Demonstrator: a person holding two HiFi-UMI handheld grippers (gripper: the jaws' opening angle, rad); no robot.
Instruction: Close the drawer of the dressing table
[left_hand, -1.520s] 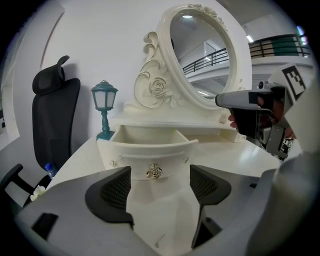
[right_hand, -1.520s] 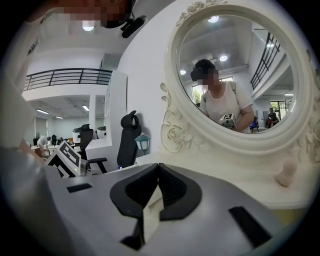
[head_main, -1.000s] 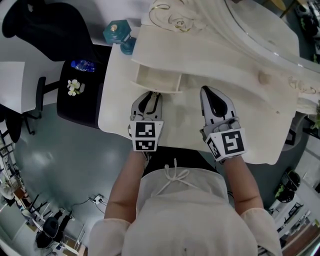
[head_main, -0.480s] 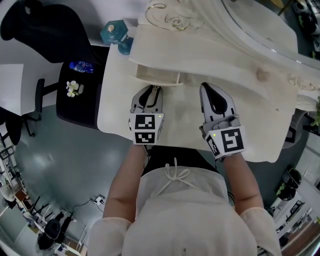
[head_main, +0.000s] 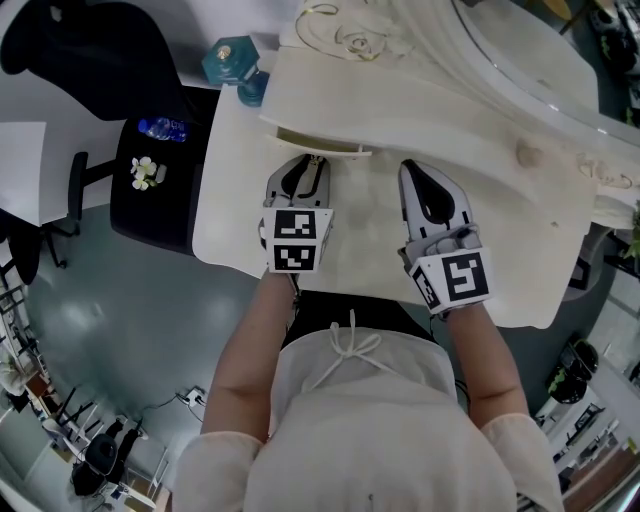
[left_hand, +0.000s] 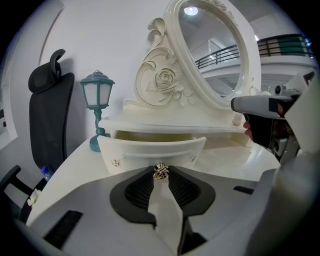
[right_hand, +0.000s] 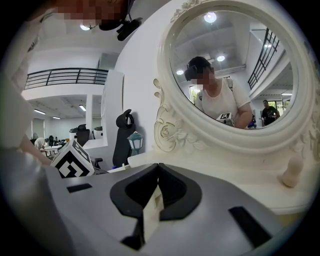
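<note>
Drawer (left_hand: 150, 149) under upper shelf (head_main: 420, 120), left part of table. Out only a little; thin strip of inside showing. Knob (left_hand: 160, 171) at middle of drawer front, pinched between pads of my left claw (head_main: 311, 163). My right claw (head_main: 413, 172) just right of left one, over tabletop (head_main: 360, 262), jaws together, nothing between them. Cannot tell if it touches top. Teal lamp (head_main: 232, 62) at far left of table, beside shelf end. Oval mirror (right_hand: 235, 70) beyond shelf. Black chair (head_main: 110, 60) far left, off table.
</note>
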